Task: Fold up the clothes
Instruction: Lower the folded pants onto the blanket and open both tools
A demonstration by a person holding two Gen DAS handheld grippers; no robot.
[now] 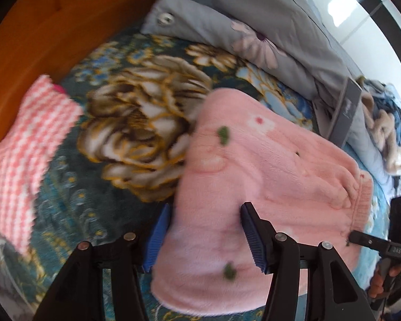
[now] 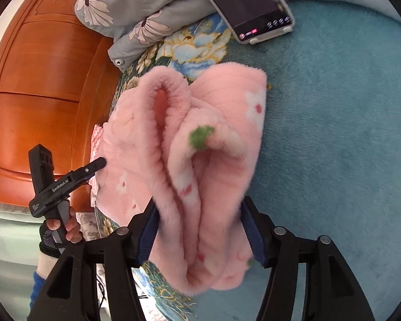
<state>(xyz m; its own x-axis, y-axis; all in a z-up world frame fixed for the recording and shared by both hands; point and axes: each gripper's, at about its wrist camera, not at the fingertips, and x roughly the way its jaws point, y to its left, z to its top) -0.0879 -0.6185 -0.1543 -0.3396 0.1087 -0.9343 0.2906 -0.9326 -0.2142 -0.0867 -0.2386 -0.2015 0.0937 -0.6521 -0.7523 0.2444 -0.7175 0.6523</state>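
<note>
A fluffy pink garment (image 1: pixel 256 176) with white flowers and green spots lies folded in thick layers on the bed. My left gripper (image 1: pixel 204 236) stands wide around its near edge, with blue pads (image 1: pixel 157 238) on either side of the pile. My right gripper (image 2: pixel 200 236) stands around the bunched folds of the same garment (image 2: pixel 200 144) at the other end. The fabric fills both gaps, and whether either gripper presses it is not clear. Each gripper shows in the other's view: the right one (image 1: pixel 361 236), the left one (image 2: pixel 93 165).
A pink-and-white checked folded cloth (image 1: pixel 26 157) lies left by the orange wooden headboard (image 1: pixel 53 26). A grey flowered quilt (image 1: pixel 254 21) lies behind. A phone on a stand (image 2: pixel 256 5) sits on the teal blanket (image 2: pixel 334 133). More clothes (image 1: pixel 385 125) are heaped far right.
</note>
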